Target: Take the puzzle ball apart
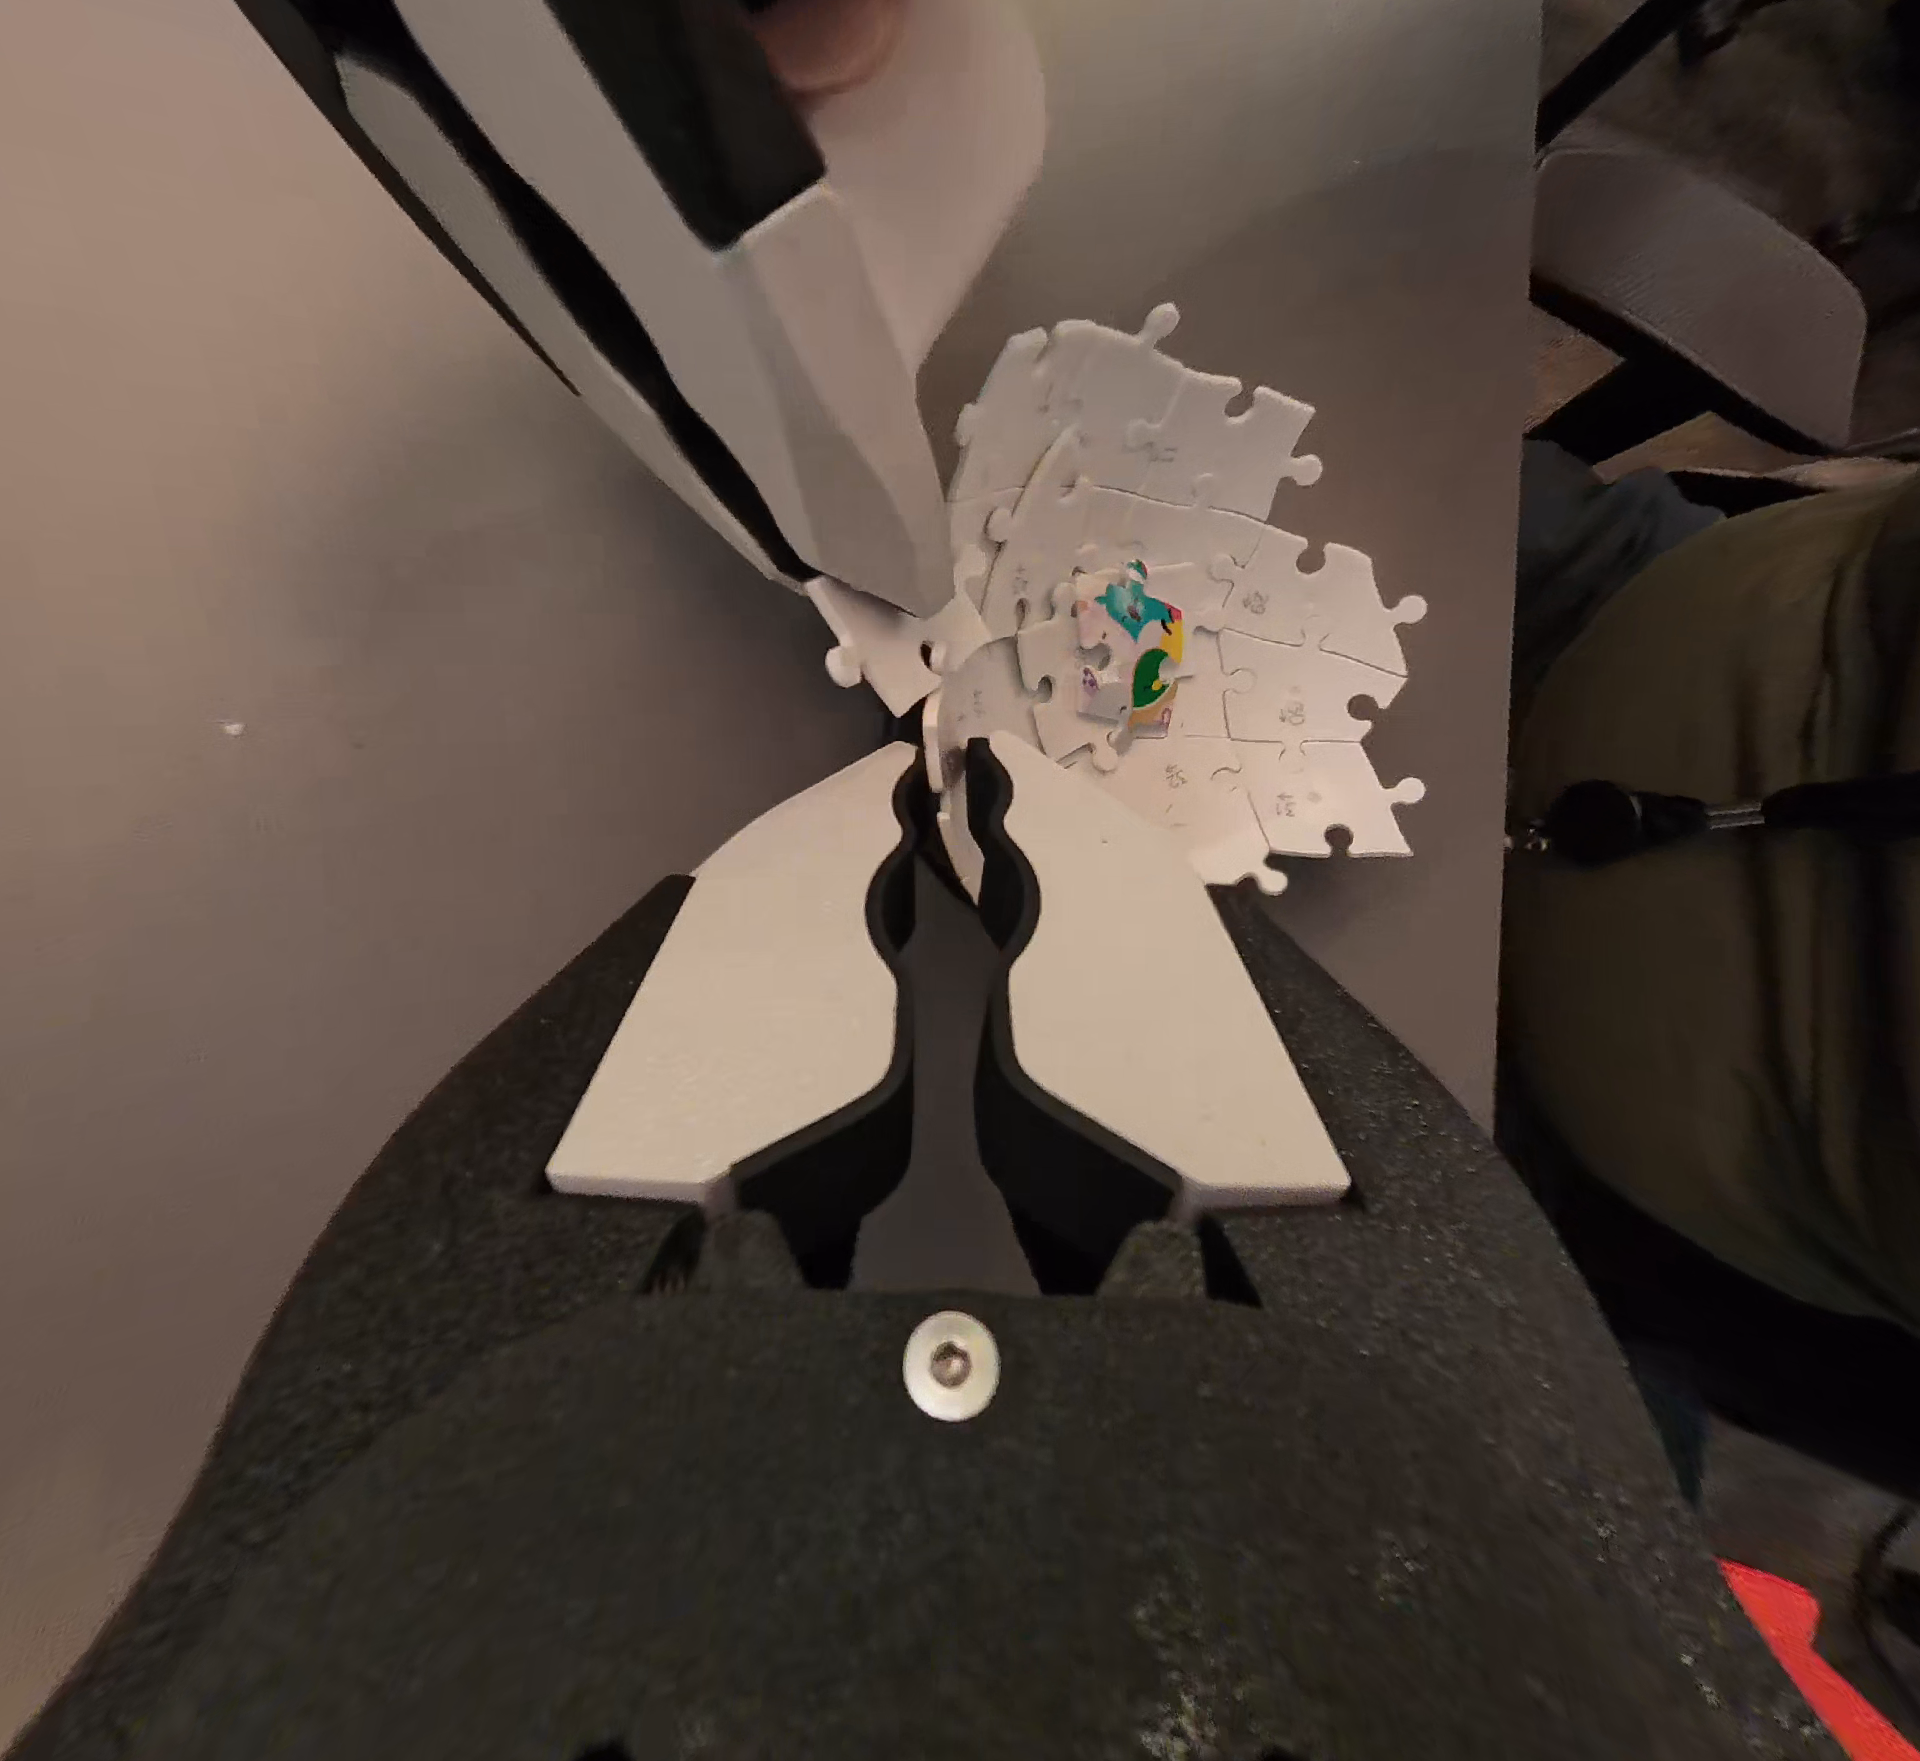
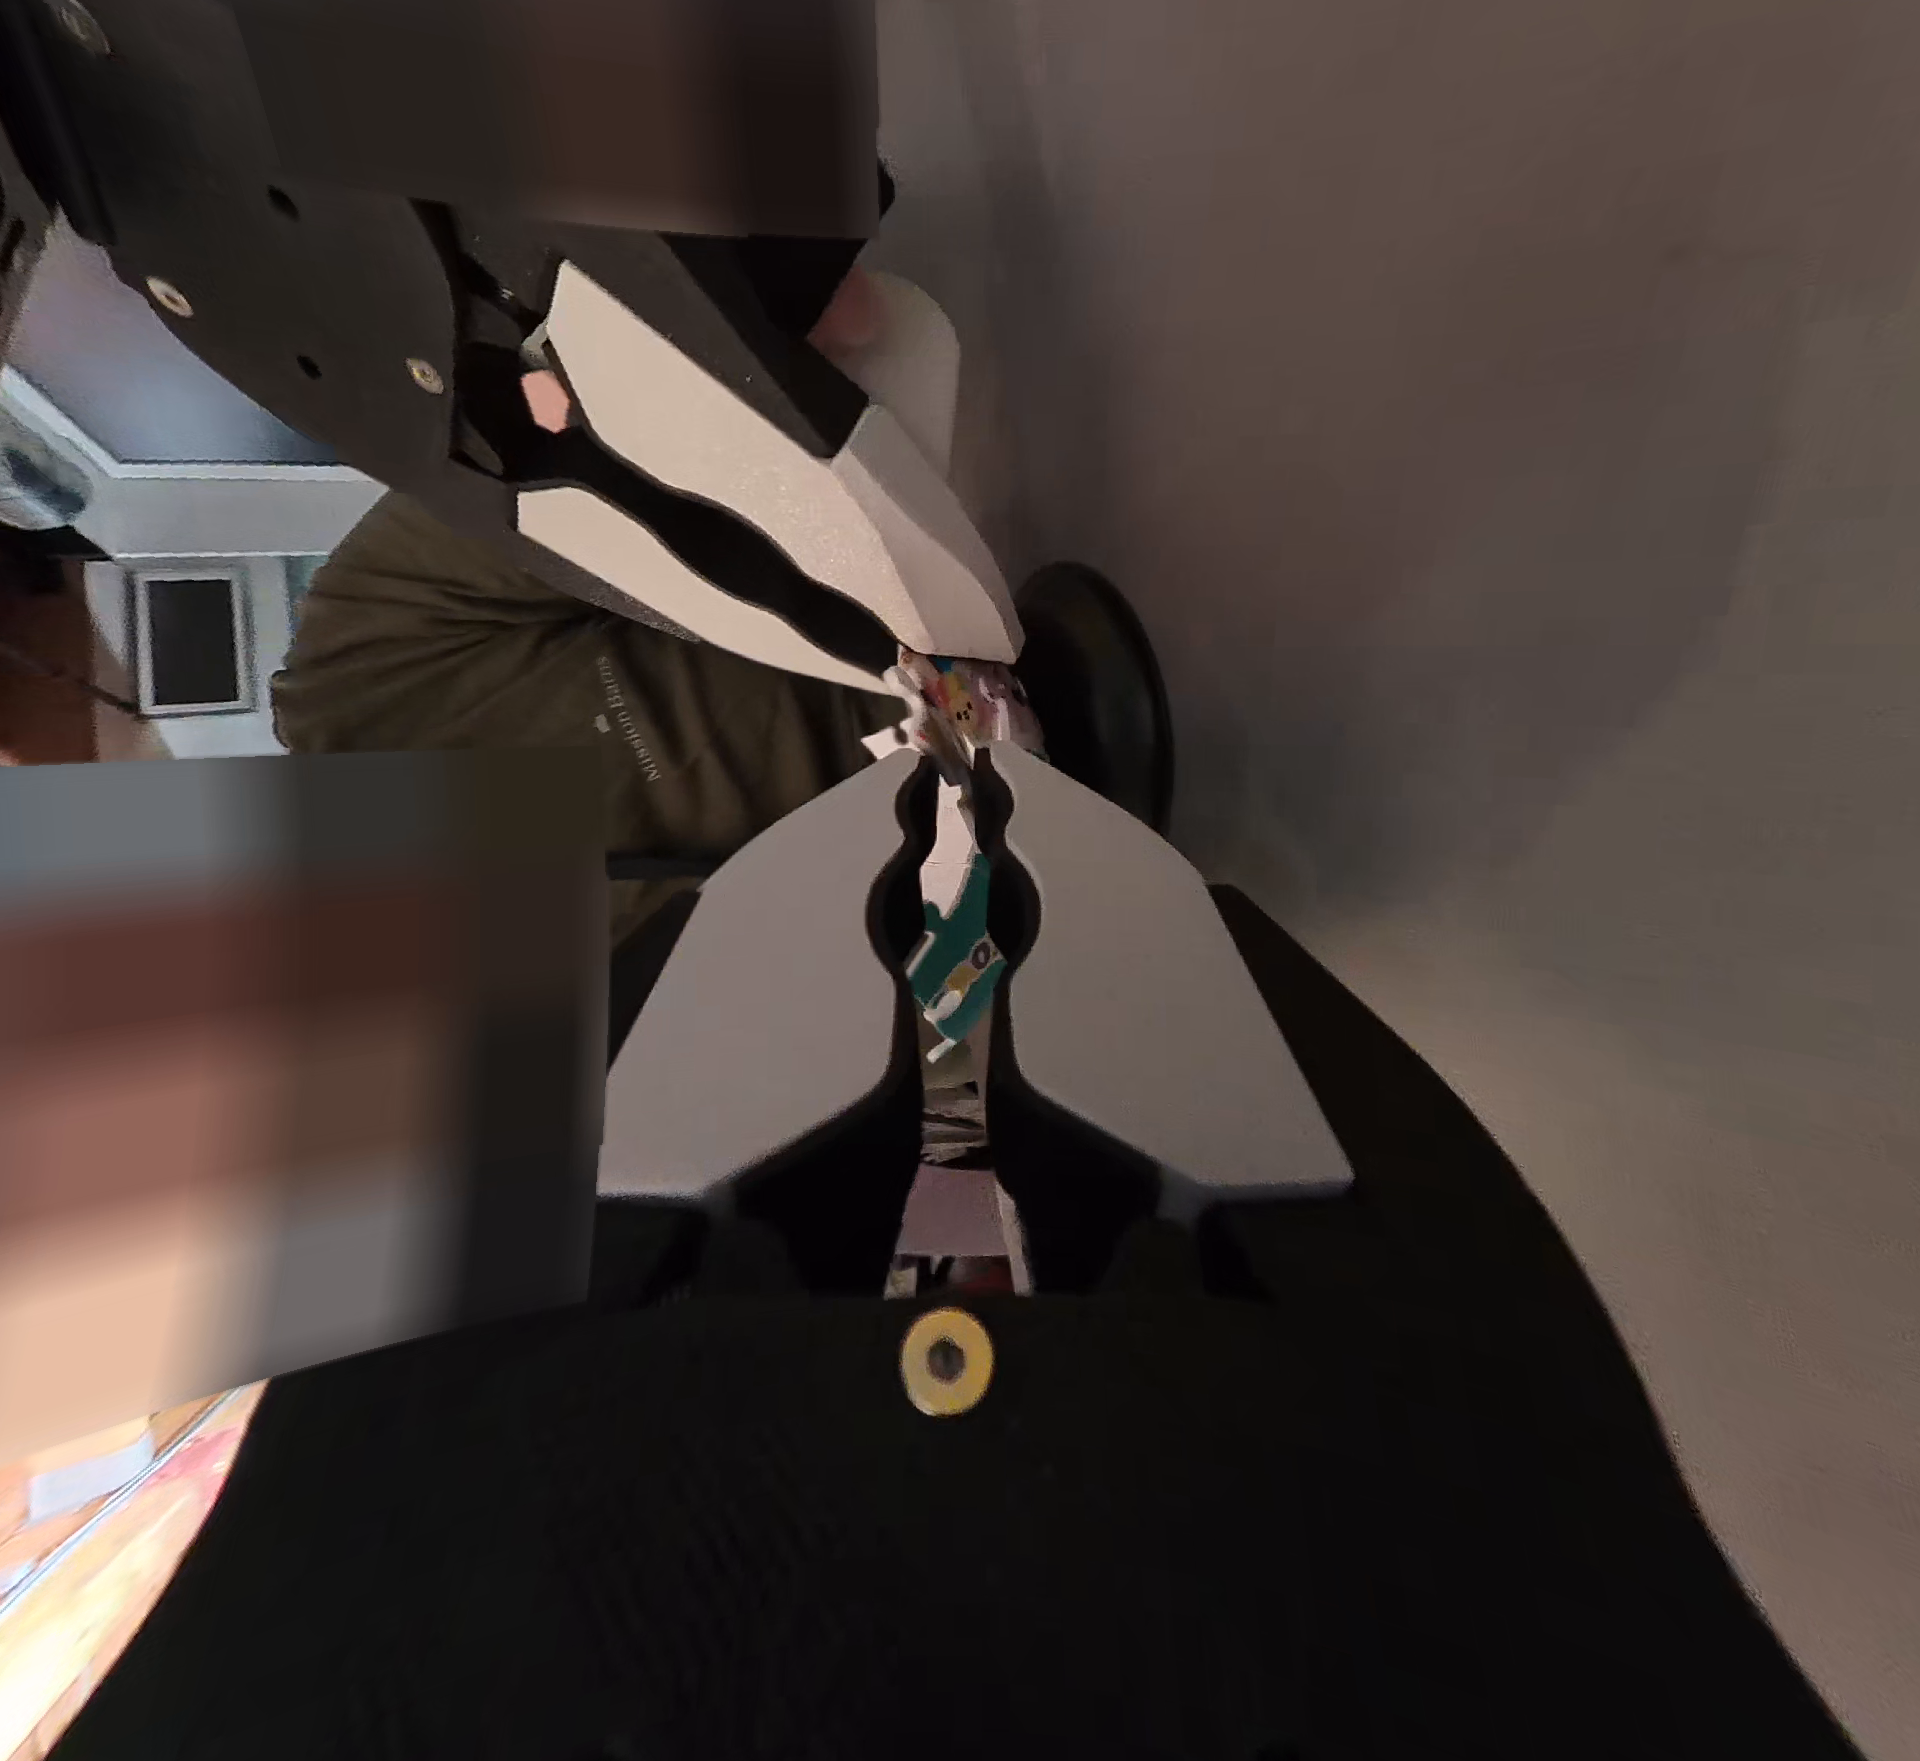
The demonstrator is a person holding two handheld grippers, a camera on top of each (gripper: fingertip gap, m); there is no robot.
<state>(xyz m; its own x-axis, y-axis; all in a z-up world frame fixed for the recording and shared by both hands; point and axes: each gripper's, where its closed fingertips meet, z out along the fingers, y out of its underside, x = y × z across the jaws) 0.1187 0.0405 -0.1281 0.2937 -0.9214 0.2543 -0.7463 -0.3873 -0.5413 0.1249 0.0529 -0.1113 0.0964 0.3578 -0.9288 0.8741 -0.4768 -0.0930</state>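
Observation:
The puzzle ball (image 1: 1195, 506) is a part-open curved shell of joined pieces, seen from its white inner side. One colourful piece (image 1: 1138, 651) lies inside it. My left gripper (image 1: 951, 761) is shut on the shell's lower left edge. My right gripper (image 1: 894, 615) comes in from the upper left and is shut on a white edge piece (image 1: 883, 657) beside the left gripper's hold. In the right wrist view my right gripper (image 2: 961, 776) pinches the puzzle's (image 2: 961, 698) edge, tip to tip with the left gripper (image 2: 951, 662). A teal printed part (image 2: 956, 963) shows between its fingers.
A plain grey surface (image 1: 312, 568) lies behind the puzzle. A grey chair (image 1: 1683, 298) and a person in olive clothing (image 1: 1714, 880) are at the right. A black round object (image 2: 1101, 693) sits just behind the gripper tips. A hand (image 1: 842, 38) holds the right gripper. Both grippers' tips are close together, under 4 cm apart.

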